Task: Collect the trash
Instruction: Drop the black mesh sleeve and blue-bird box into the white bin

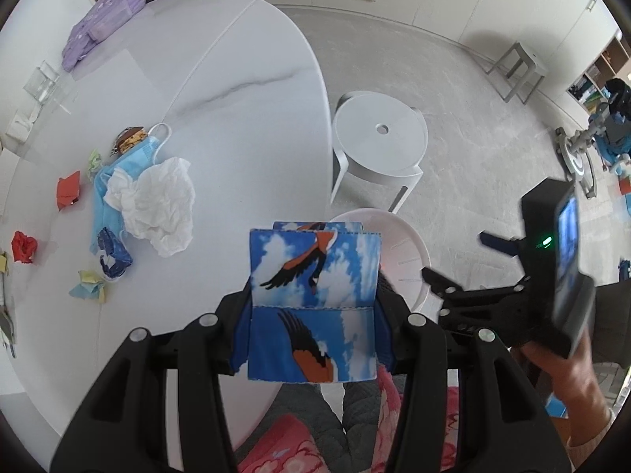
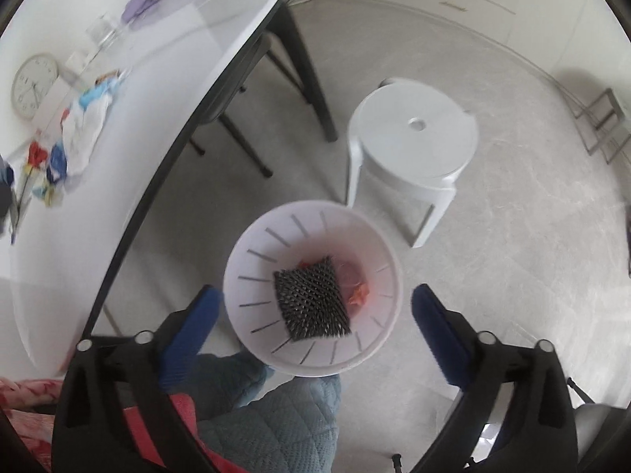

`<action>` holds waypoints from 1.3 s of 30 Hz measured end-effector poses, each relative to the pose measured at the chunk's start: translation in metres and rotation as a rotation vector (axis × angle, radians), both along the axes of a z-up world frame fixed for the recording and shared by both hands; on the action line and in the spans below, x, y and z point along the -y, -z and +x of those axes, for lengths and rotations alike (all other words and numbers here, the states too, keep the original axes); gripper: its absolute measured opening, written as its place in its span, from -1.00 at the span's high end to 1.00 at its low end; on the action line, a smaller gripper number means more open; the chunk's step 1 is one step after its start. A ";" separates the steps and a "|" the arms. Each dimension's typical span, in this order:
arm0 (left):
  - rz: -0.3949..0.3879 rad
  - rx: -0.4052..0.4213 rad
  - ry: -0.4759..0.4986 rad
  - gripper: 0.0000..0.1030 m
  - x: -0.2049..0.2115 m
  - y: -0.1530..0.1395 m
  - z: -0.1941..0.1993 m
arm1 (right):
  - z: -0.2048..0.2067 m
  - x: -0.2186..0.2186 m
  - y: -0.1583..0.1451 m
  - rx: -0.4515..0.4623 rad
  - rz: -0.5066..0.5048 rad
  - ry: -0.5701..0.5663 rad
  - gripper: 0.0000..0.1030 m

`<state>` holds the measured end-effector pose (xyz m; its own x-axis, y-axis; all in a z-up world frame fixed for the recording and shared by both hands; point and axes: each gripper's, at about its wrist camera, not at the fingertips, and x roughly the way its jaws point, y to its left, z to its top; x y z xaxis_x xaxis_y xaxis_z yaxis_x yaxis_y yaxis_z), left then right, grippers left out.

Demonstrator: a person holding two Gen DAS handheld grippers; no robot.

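My left gripper (image 1: 313, 311) is shut on a folded blue packet printed with clouds and birds (image 1: 315, 287), held over the table's near edge beside the white trash bin (image 1: 398, 252). My right gripper (image 2: 315, 311) is open and empty, hovering right above the bin (image 2: 252, 260), which holds a black spiky square (image 2: 311, 303) and red scraps (image 2: 359, 295). On the white table (image 1: 244, 126) lie a crumpled white tissue (image 1: 157, 205), a blue face mask (image 1: 138, 153), a dark blue wrapper (image 1: 112, 252), red scraps (image 1: 23, 246) and coloured paper bits (image 1: 88, 285).
A white round stool (image 1: 378, 138) stands on the floor past the bin. A purple pouch (image 1: 102, 19) and a clear glass (image 1: 41, 82) sit at the table's far end. The right gripper's body (image 1: 552, 276) shows at the right of the left wrist view.
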<state>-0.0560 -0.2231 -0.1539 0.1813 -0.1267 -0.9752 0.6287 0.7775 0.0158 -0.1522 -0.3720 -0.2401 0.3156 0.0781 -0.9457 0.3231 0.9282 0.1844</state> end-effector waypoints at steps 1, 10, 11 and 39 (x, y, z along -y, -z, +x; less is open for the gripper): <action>0.002 -0.008 0.015 0.07 0.003 0.001 -0.001 | -0.002 0.006 -0.006 0.001 -0.015 0.015 -0.95; -0.002 -0.137 0.195 -0.22 0.040 0.023 -0.025 | -0.035 0.056 -0.049 0.043 -0.076 0.143 -0.95; 0.006 -0.136 0.202 -0.53 0.042 0.024 -0.027 | -0.037 0.062 -0.050 0.051 -0.077 0.157 -0.95; -0.060 -0.011 -0.060 -0.85 -0.042 -0.008 0.018 | 0.019 0.001 -0.068 0.073 -0.113 -0.014 -0.95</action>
<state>-0.0379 -0.1810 -0.1462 0.1794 -0.1740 -0.9683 0.5808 0.8131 -0.0385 -0.1332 -0.3727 -0.1718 0.3839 -0.0231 -0.9231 0.2995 0.9487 0.1009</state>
